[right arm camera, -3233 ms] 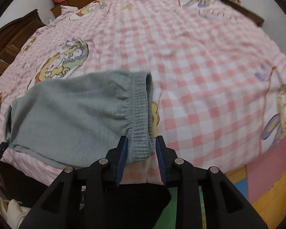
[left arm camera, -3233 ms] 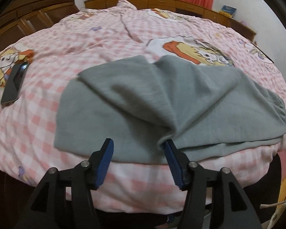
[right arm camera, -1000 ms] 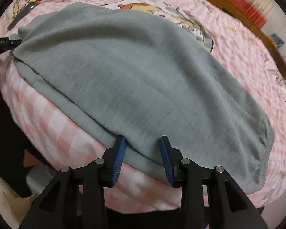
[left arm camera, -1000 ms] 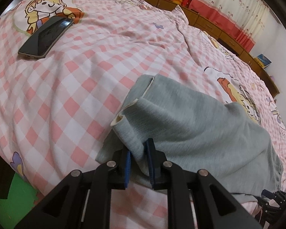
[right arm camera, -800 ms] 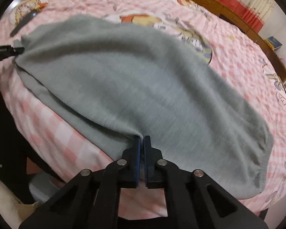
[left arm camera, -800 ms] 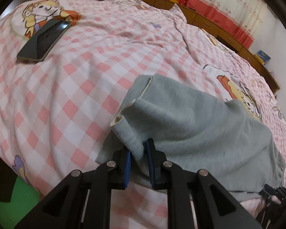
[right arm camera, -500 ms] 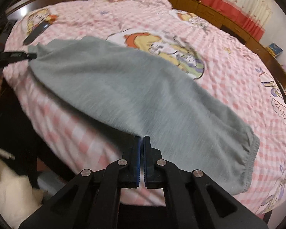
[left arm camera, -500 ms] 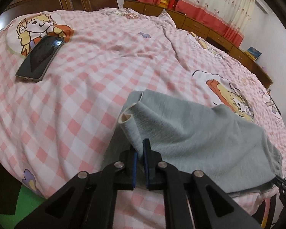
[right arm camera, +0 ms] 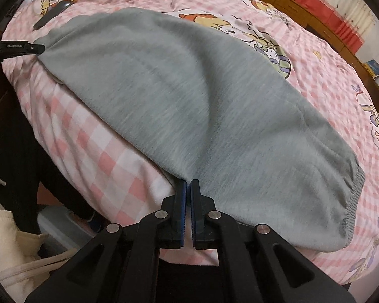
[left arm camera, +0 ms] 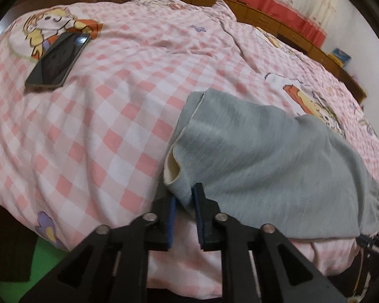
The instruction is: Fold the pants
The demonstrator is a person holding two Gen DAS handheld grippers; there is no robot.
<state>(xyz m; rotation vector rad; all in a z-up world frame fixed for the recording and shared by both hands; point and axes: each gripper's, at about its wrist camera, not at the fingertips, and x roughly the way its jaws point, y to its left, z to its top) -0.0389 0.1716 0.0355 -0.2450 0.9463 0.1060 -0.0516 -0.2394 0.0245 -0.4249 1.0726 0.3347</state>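
On bed (left arm camera: 108,131), near its front edge: grey pants (right arm camera: 189,96) lie flat, waistband to the right. Left claw (left arm camera: 184,202) narrow, pinching the cuff-end hem; its jaws have just eased apart a little w/ cloth between them. Right claw (right arm camera: 188,197) clamped tight on the pants' near edge, approx. mid-length. Step in hand, as judged: lift both grips together & carry the near edge over, keeping the cloth taut so no crease forms; keep clear of phone (left arm camera: 58,60), beyond the pants' cuff end. Count: pants ×1, claws ×2, phone ×1, bed ×1.
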